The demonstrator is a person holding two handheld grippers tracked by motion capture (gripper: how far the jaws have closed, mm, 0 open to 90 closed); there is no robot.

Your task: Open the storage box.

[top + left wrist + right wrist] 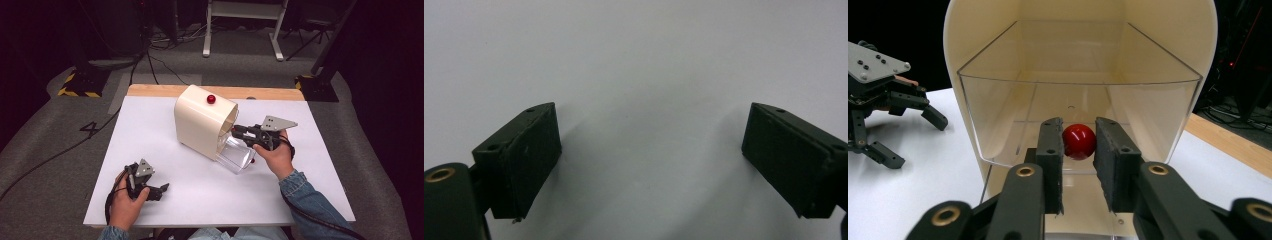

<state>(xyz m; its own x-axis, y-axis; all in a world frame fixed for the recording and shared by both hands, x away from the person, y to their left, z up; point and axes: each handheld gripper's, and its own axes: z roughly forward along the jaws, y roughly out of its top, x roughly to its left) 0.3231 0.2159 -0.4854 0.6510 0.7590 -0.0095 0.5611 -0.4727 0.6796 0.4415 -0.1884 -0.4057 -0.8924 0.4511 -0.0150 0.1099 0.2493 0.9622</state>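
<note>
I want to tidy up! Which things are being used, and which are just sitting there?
In use:
- right claw, closed on the red knob
- clear drawer
- cream box

Just sitting:
- left claw, open, resting on the white table
- red ball on top of the box

Cream housing (200,122), red knob (1079,141)

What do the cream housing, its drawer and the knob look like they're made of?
Cream housing: likely smooth moulded plastic, opaque with a soft sheen.
Drawer: clear acrylic-like plastic; the housing shows through its walls.
Red knob, between the right gripper jaws: glossy, bright highlights; plastic or lacquered wood, can't tell.
</note>
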